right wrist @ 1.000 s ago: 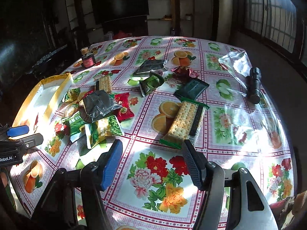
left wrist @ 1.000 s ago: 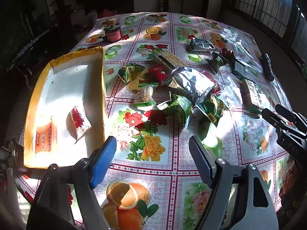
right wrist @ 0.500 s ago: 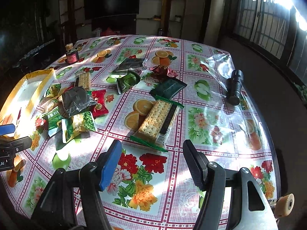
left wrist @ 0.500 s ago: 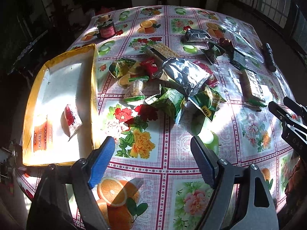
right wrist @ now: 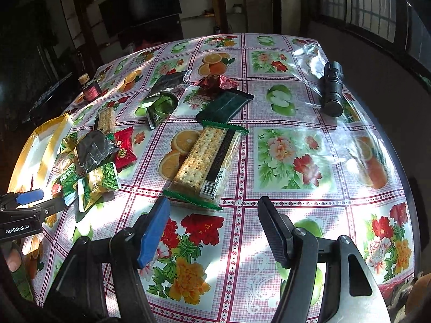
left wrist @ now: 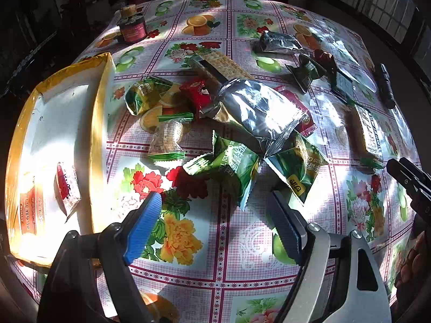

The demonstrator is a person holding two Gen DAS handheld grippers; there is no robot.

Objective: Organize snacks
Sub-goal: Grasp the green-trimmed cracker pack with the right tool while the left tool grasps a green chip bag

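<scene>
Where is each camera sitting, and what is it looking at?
Left wrist: rides the open left gripper, facing the green snack packets, silver bag and yellow tray; the right gripper's tips poke in at right.
Right wrist: rides the open right gripper, facing the cracker pack and flashlight; the left gripper and a thumb show at left.
Shared: the cracker pack, snack pile, flashlight, tray and red jar.

"GenRobot.AI" in white on the body of the left gripper (right wrist: 40, 202), seen from the right wrist. Barcode with digits, too small to read surely, on the cracker packet (right wrist: 207, 161). Chinese lettering, illegible, on the green snack packet (left wrist: 229, 167).
</scene>
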